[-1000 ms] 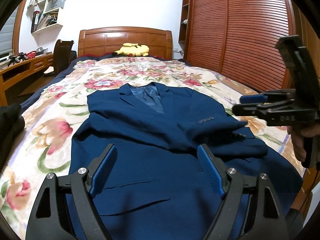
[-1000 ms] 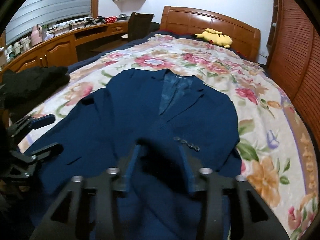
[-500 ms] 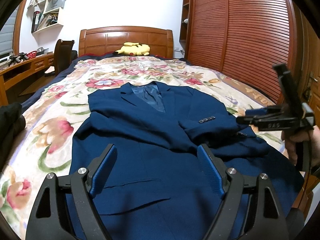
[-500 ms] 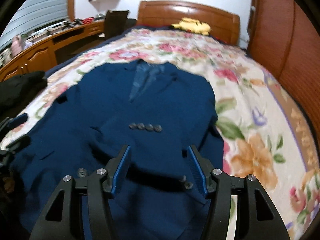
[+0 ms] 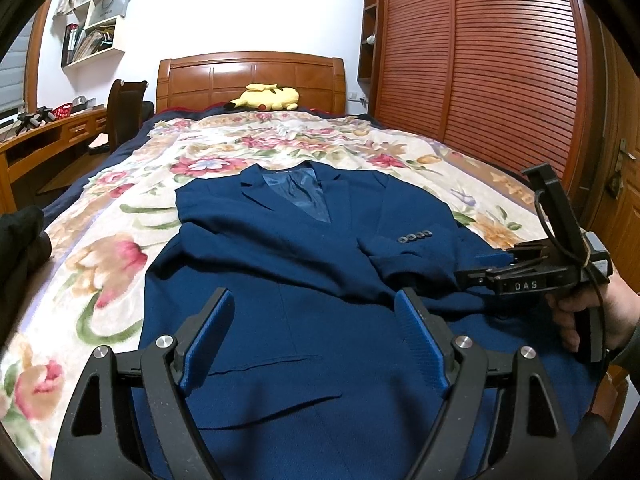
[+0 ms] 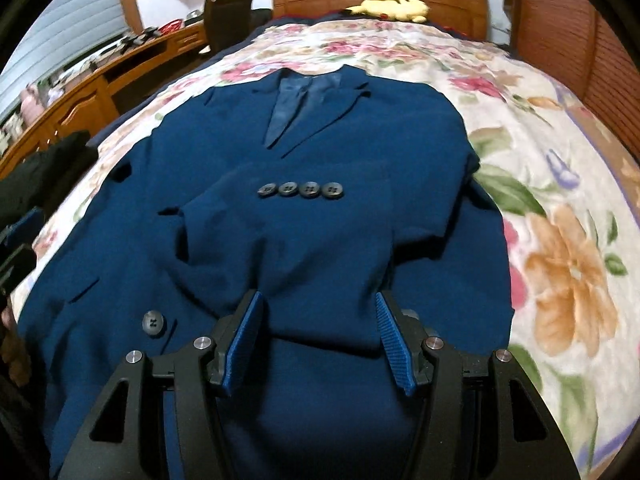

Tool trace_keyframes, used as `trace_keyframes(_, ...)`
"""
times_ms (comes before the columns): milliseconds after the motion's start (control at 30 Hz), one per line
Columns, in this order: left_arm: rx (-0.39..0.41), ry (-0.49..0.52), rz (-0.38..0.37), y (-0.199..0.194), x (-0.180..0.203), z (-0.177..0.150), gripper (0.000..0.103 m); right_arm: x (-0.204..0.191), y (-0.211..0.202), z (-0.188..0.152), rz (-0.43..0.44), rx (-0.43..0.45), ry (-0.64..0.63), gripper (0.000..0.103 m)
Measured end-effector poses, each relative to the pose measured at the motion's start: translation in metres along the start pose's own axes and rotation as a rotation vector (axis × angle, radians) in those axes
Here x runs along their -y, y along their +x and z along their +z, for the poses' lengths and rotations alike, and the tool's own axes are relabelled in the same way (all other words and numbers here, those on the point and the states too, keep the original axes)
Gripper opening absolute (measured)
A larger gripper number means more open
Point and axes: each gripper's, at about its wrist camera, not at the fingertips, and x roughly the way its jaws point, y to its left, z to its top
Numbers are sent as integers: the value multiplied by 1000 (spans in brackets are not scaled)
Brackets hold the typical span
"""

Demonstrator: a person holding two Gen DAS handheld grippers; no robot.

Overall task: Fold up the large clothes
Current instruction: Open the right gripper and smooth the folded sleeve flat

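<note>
A navy suit jacket (image 5: 280, 264) lies face up on the bed, collar toward the headboard. One sleeve (image 6: 304, 232), with a row of several cuff buttons (image 6: 300, 191), is folded across its front. My left gripper (image 5: 314, 296) hovers open over the jacket's lower front with nothing between its fingers. My right gripper (image 6: 320, 340), held by a hand (image 5: 592, 312), sits low over the jacket's right side (image 5: 480, 268). Its jaws are closing, and the folded sleeve's near edge lies between them. The pads do not visibly press on the cloth.
A floral blanket (image 5: 120, 264) covers the bed. A yellow plush toy (image 5: 266, 98) rests at the wooden headboard. Dark clothing (image 5: 20, 248) is heaped at the left edge, beside a wooden desk (image 5: 40, 140) and chair. Slatted wardrobe doors (image 5: 480, 60) line the right.
The right gripper came down from above the bed's right side to just over the jacket, and its jaws narrowed. The left gripper and the jacket stayed as they were.
</note>
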Motion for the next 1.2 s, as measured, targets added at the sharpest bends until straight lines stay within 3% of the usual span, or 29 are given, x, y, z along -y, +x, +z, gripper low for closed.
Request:
trace_keyframes(33,0,0,1,0,-1,0,83,-5,0,1,-2,-1,-21,36)
trace_keyframes(67,0,-1,1,0,-1,0,83,-9,-1,2,-8,1,-41,19)
trace_keyframes(100,0,-1,3,-1,-2,0,83,-8,-1,3,-8,9,-57,11)
trace_keyframes(200,5,-2,10,-4,-5,0,83,-10,-9,9,-6,60,-86,7)
trace_keyframes(467,15,-6,48,-17,-23,-3,83,-32,-26,35,-10,201,-131,6)
trace_keyframes(700,20,-35,89,-29,-47,-8,83,-93,-30,38,111,297,-219,6)
trace_keyframes(933,25,-79,115,-38,-71,-13,83,-154,-11,22,254,239,-302,6)
trace_keyframes(1100,23,-97,112,-39,-80,-14,83,-171,1,12,262,175,-303,7)
trace_keyframes(1200,23,-96,110,-39,-80,-14,83,-169,5,19,244,152,-289,19)
